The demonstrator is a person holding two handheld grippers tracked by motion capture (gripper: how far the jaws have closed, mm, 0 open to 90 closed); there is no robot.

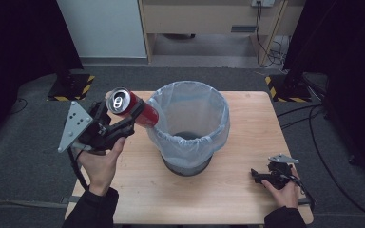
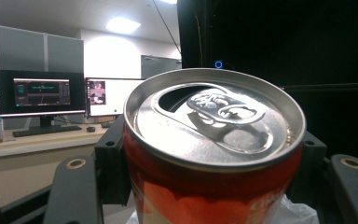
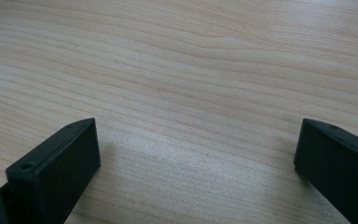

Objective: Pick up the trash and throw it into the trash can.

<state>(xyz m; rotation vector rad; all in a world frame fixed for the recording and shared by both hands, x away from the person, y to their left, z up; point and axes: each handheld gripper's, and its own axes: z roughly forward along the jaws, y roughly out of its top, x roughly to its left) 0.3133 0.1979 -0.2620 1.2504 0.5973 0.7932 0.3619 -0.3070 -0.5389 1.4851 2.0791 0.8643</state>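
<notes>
A red drink can [image 1: 133, 109] with a silver opened top is held tilted in the air, its base over the left rim of the lined bin [image 1: 190, 124]. My left gripper [image 1: 123, 124] is shut on the can's body, raised above the table's left side. In the left gripper view the can [image 2: 214, 154] sits between the two black jaws, its pull tab facing the camera. My right gripper [image 1: 262, 176] rests low on the table at the front right. Its jaws stand wide apart over bare wood [image 3: 191, 93], nothing between them.
The bin, lined with a clear plastic bag, stands at the middle of the wooden table [image 1: 247, 118]. Dark floor surrounds the table, with cables at the right. Monitors on a desk [image 2: 42, 93] show far off in the left gripper view.
</notes>
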